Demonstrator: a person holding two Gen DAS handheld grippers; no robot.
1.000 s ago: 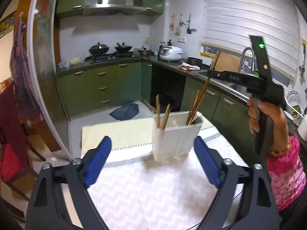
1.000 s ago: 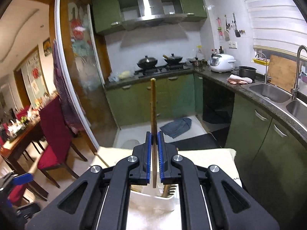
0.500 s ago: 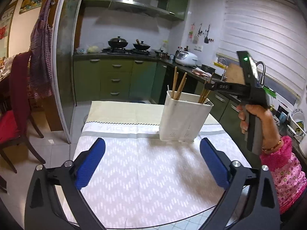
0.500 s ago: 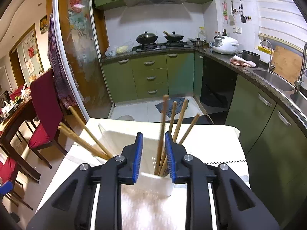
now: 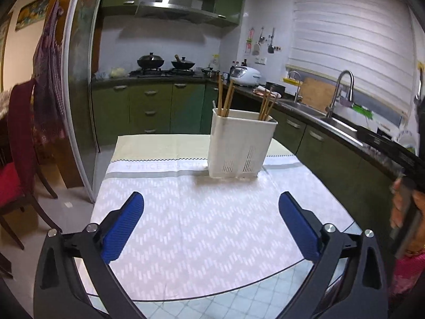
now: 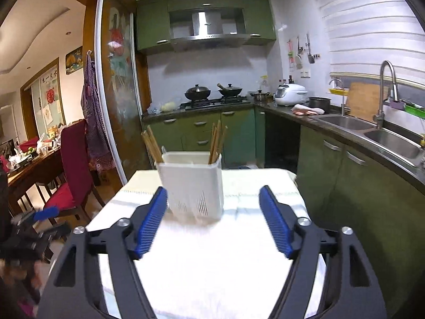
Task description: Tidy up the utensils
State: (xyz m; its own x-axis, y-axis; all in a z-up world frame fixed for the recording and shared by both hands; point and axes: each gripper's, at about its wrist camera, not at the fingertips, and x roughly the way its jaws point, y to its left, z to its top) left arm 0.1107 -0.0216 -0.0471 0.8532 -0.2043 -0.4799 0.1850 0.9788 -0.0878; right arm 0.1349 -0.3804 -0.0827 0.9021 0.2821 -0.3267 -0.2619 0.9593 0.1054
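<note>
Filling a green-cabinet kitchen, a cloth-covered table (image 5: 202, 228) under both hand-held grippers: left (image 5: 211, 223) released, right (image 6: 212, 220) opening, empty.

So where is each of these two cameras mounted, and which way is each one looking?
Left wrist view: sits on the left gripper, looking over the table at the white utensil holder; its open blue fingers and the person's right hand show.
Right wrist view: sits on the right gripper, jaws opening with nothing between them, facing the holder; the left gripper shows at the left edge.
Both share the holder with chopsticks, the stove and the sink.
</note>
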